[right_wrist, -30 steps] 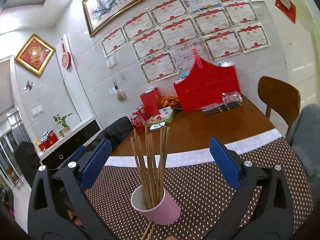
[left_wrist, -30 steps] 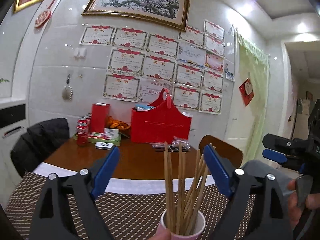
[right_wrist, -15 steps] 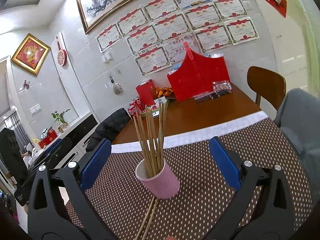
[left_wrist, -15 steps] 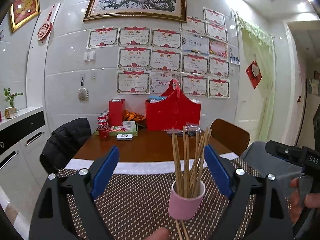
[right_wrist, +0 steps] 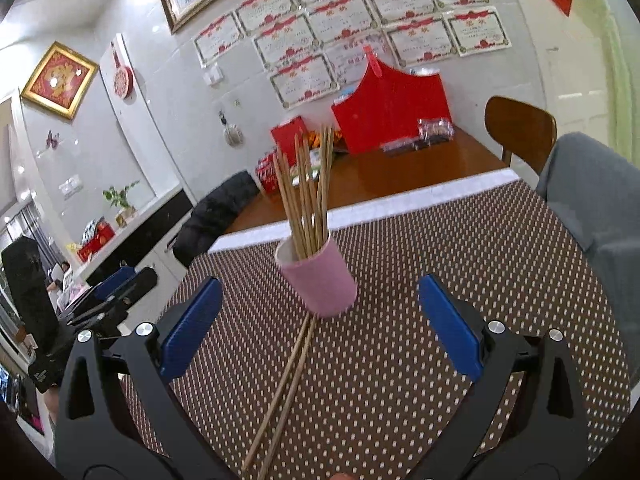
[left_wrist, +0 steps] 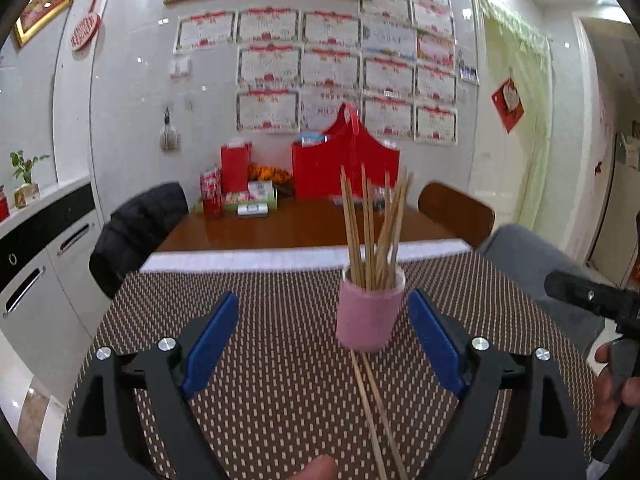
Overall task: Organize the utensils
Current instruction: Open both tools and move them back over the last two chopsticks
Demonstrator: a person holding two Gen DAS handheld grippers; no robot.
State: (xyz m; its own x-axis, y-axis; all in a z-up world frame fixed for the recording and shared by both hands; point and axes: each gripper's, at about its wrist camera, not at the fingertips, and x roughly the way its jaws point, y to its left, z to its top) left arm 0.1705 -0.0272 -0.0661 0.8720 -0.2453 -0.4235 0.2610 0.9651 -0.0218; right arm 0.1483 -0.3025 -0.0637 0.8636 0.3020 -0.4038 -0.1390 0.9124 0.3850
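Observation:
A pink cup (left_wrist: 369,318) (right_wrist: 320,282) stands upright on the brown dotted placemat (left_wrist: 272,384) (right_wrist: 400,360), holding several wooden chopsticks (left_wrist: 374,232) (right_wrist: 308,196). Two loose chopsticks (left_wrist: 376,412) (right_wrist: 282,394) lie flat on the mat, running from the cup's base toward me. My left gripper (left_wrist: 322,344) is open, nothing between its blue pads, a little short of the cup. The right gripper (right_wrist: 320,324) is open too, empty, its pads either side of the loose pair. The right tool (left_wrist: 592,300) shows at the right edge of the left wrist view, a hand on it.
Beyond the mat's white border lies a wooden table (left_wrist: 304,224) with a red bag (left_wrist: 344,164), red boxes and cans at the wall. A wooden chair (left_wrist: 456,212), a dark jacket on another chair (left_wrist: 140,220) and a grey cushion (right_wrist: 596,200) flank it.
Both grippers have pulled back and risen from the cup, so it now sits farther ahead. The two loose chopsticks on the mat have come fully into view.

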